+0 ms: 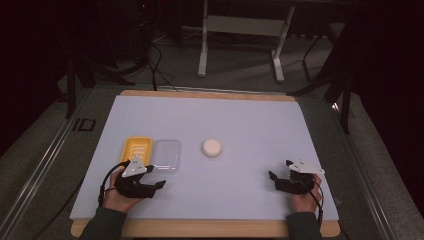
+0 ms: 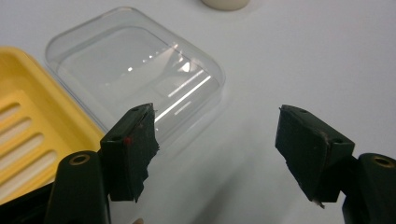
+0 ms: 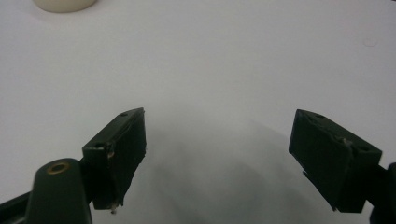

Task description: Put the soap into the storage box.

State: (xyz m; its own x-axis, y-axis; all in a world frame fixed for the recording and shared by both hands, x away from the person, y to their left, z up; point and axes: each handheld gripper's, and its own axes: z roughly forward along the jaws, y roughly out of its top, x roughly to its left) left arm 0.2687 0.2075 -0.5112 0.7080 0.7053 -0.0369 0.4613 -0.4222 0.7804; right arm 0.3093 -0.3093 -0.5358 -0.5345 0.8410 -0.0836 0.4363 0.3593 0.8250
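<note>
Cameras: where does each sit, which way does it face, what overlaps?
High view: above the person's side, looking forward and down on the table; both hands and open grippers, left, right.
Left gripper view: on the left gripper, facing the clear lid and yellow soap dish.
Right gripper view: on the right gripper, facing bare table.
Shared: the white round soap appears in all three.

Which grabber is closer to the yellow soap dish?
Left. The left gripper sits just below the yellow soap dish, near its front edge. The right gripper is far off toward the table's other side.
</note>
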